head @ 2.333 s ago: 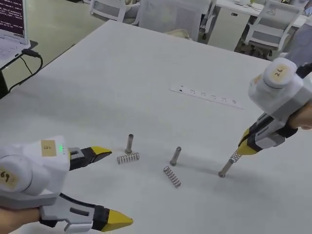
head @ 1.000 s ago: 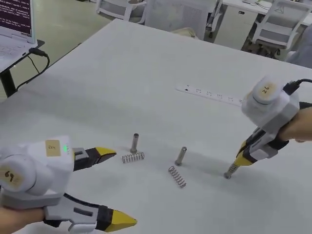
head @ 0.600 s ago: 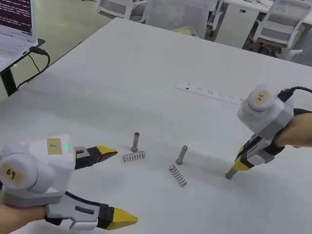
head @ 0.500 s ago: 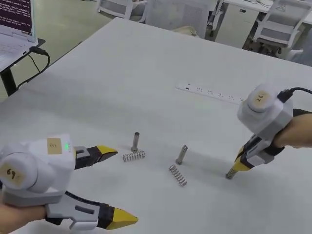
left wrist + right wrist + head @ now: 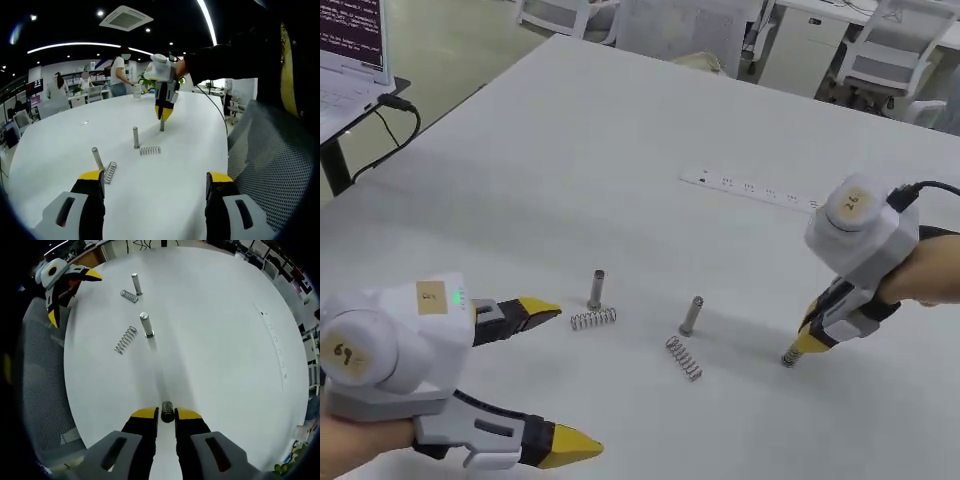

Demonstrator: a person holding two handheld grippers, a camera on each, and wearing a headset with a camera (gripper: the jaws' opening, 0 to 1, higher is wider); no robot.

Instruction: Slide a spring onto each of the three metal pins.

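My right tongs [image 5: 167, 416] clamp a spring [image 5: 167, 411] sitting on the right pin [image 5: 787, 360]. My left tongs [image 5: 156, 177] hang apart, empty. Two loose springs [image 5: 588, 320] lie on the desk [image 5: 620, 180] beside bare pins [image 5: 596, 288]. They look light, squashy and apt to roll, so I'd pinch mid-coil, gently.

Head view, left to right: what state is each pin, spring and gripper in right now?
Left pin: upright, bare.
Left spring: lying on the table beside that pin.
Middle pin: upright, bare.
Middle spring: lying loose on the table.
Right spring: on the right pin, pinched between jaws.
Left gripper: open, empty.
Right gripper: shut on right spring.
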